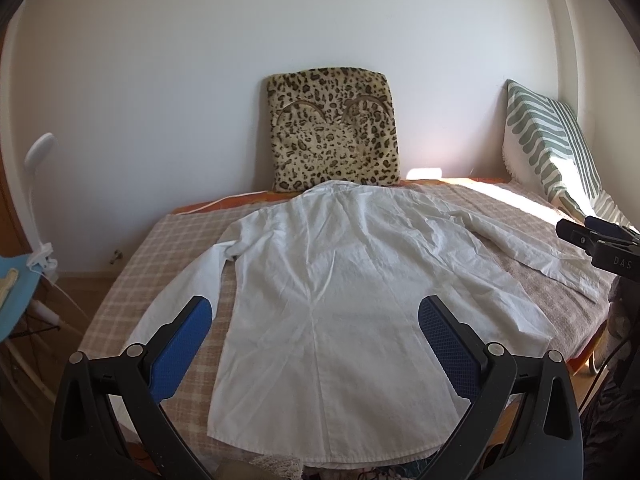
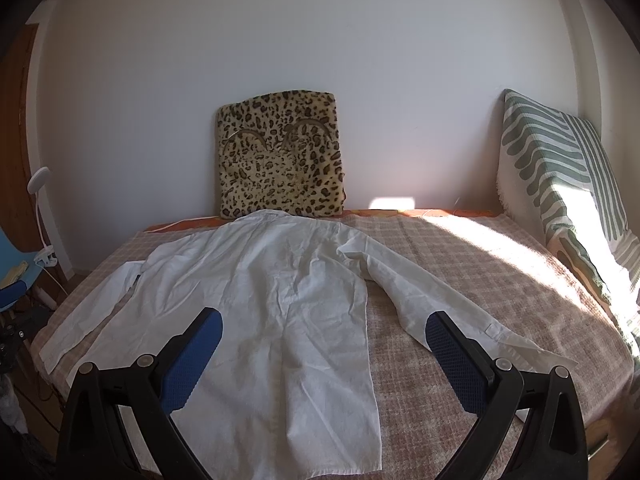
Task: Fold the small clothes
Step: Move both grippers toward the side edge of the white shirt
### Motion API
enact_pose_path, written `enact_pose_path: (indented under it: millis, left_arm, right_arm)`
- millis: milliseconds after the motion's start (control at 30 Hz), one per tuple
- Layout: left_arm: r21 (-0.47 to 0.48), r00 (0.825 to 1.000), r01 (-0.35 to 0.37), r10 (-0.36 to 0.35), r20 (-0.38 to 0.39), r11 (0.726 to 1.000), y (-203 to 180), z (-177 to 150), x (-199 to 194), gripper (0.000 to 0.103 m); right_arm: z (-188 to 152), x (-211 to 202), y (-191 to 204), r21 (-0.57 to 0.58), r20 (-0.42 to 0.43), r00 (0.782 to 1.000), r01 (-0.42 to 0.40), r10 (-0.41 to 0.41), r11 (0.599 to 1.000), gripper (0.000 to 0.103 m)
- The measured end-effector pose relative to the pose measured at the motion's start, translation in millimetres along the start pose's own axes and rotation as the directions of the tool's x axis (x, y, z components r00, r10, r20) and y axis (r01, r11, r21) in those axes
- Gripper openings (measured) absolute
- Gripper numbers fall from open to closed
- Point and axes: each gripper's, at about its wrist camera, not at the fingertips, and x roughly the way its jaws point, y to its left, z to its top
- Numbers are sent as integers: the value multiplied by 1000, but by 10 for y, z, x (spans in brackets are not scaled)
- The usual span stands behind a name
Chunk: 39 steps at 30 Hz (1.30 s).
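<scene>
The left tongs (image 1: 314, 320) stand wide open, their 2 blue pads spread apart above the lower body of the white shirt (image 1: 340, 280) and gripping nothing. The right tongs (image 2: 322, 332) are open just as wide and hold nothing either; the left pad hangs over the shirt's body, the right pad over its right sleeve (image 2: 432, 312). In the left wrist view the right tongs show at the far right edge, near that sleeve's cuff.

The shirt lies spread flat, back side up, on the bed (image 2: 460, 264), collar toward the wall and hem toward the cameras. Both sleeves angle outward and down from the shoulders; the left sleeve (image 1: 180, 292) runs toward the bed's left edge. The fabric is creased, with a seam down the middle of the back.

A checked beige blanket covers the bed. A leopard-print cushion (image 2: 282, 164) leans upright against the wall just behind the collar. A green-and-white striped pillow (image 2: 560, 184) leans at the right, partly in sunlight. A white lamp (image 1: 38, 168) stands left of the bed.
</scene>
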Motion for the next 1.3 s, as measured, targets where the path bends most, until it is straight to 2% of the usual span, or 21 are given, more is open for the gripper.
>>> enact_pose_path:
  millis: [167, 267, 333, 433, 600, 733, 867, 900, 1067, 1200, 1300]
  left_arm:
    - [-34, 999, 13, -14, -45, 999, 278, 15, 80, 103]
    - [-55, 998, -33, 30, -51, 998, 450, 38, 153, 103]
    - [-87, 998, 0, -6, -66, 996, 601, 48, 213, 102]
    - [-143, 998, 39, -46, -42, 989, 866, 32, 204, 98]
    - [-178, 997, -71, 63, -52, 981, 1382, -9, 169, 93]
    - [-247, 989, -138, 119, -90, 959, 1903, -140, 165, 82]
    - [-351, 984, -151, 108, -138, 924, 2373, -320, 161, 75]
    - [-368, 983, -158, 111, -146, 916, 2460, -367, 155, 71]
    - [-463, 979, -140, 53, -196, 875, 2766, -608, 238, 70]
    - [-521, 969, -115, -21, -247, 846, 2879, -799, 351, 65]
    - [-543, 952, -120, -59, -301, 831, 2941, -933, 478, 60]
  right_arm:
    - [37, 126, 74, 6, -5, 1000, -18, 18, 1000, 103]
    - [64, 221, 164, 10, -12, 998, -65, 65, 998, 102]
    - [97, 277, 235, -8, -20, 995, -95, 95, 995, 103]
    - [196, 374, 389, -69, -34, 992, -120, 118, 990, 103]
    - [496, 503, 638, -84, -30, 977, -211, 209, 974, 103]
    - [740, 655, 898, -78, -5, 961, -276, 276, 958, 103]
    - [966, 869, 1254, -126, -38, 939, -344, 342, 931, 103]
    - [1014, 925, 1353, -131, -51, 933, -361, 358, 923, 103]
    - [1171, 1223, 1846, -133, -184, 873, -477, 452, 869, 101]
    - [1176, 1528, 2189, -83, -313, 809, -544, 497, 835, 94]
    - [1167, 1790, 2374, -10, -398, 759, -564, 514, 825, 86]
